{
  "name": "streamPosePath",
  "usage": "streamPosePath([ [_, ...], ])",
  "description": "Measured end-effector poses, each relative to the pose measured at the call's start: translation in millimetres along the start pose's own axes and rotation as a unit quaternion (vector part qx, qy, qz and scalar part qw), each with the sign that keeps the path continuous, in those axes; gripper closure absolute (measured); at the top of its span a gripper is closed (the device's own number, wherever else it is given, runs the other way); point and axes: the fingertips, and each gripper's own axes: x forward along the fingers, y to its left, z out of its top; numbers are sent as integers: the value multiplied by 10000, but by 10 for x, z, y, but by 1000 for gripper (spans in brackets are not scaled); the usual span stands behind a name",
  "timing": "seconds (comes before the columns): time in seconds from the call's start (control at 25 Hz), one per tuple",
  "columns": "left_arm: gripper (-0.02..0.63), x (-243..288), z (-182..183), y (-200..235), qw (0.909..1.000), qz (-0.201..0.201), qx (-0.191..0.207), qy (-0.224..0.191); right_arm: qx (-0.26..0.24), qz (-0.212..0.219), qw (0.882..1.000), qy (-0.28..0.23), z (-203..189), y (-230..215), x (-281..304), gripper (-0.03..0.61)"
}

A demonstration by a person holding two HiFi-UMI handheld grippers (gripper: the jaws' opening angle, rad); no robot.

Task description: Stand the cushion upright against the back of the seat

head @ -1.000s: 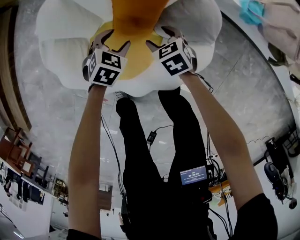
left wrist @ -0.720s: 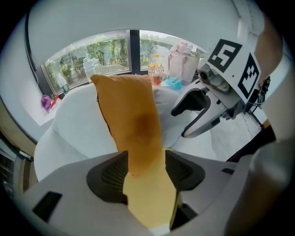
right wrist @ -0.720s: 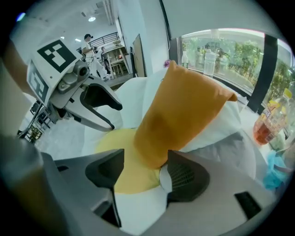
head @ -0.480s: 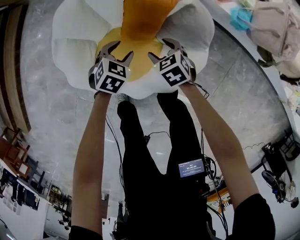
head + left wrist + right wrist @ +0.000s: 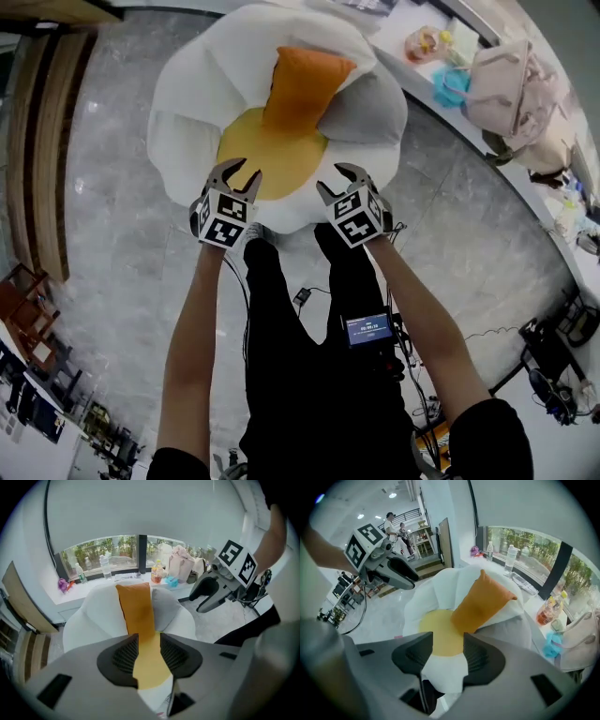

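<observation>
The left gripper (image 5: 242, 169) (image 5: 149, 639) had its two grey jaws a moderate way apart, having just been closing, and nothing was between its ribbed black pads (image 5: 123, 654); only the seat farther off showed through the gap. The right gripper (image 5: 339, 175) (image 5: 447, 639) stood likewise, its jaws somewhat wider, also just narrowing, and empty. Both were held side by side on bare forearms, pointing steeply down, above the near edge of the seat and clear of it, each marker cube facing the head camera. Beyond them lay the large white plush flower-shaped seat (image 5: 187, 122) (image 5: 101, 609) (image 5: 440, 590) with its round yellow centre pad (image 5: 267, 155) (image 5: 440, 632). The orange rectangular fabric cushion (image 5: 305, 89) (image 5: 136, 606) (image 5: 480, 604) stood on end on that yellow centre, its lower edge at the pad's far side and its upper part leaning back against the white petals that form the seat's back. The seat rested on a grey marbled floor (image 5: 112, 234). Behind it ran a white window ledge (image 5: 84, 585) bearing clear plastic bottles (image 5: 105, 566), a pale pink bag (image 5: 506, 89) (image 5: 180, 564) and a small turquoise object (image 5: 450, 86). Below the grippers were the person's black trousers (image 5: 309, 375), with a small lit screen (image 5: 367, 329) at the waist
</observation>
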Motion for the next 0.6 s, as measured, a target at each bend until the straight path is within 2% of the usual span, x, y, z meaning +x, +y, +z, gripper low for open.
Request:
streamPosePath([
  [0.16, 493, -457, 7, -47, 9986, -59, -466, -226, -16, 82, 10000, -23, 130, 266, -403, 388],
  [0.36, 547, -1039, 49, -30, 9925, -58, -1095, -532, -221, 82, 9996, -159, 375, 585, -851, 428],
  [0.52, 563, -1549, 107, -101, 9907, -136, -1088, -806, -410, 6, 9989, -207, 583, 895, -1209, 448],
  [0.6, 574, -1759, 178, -122, 9890, -192, -1070, -1004, -509, 69, 9985, -173, 664, 1032, -1325, 479],
])
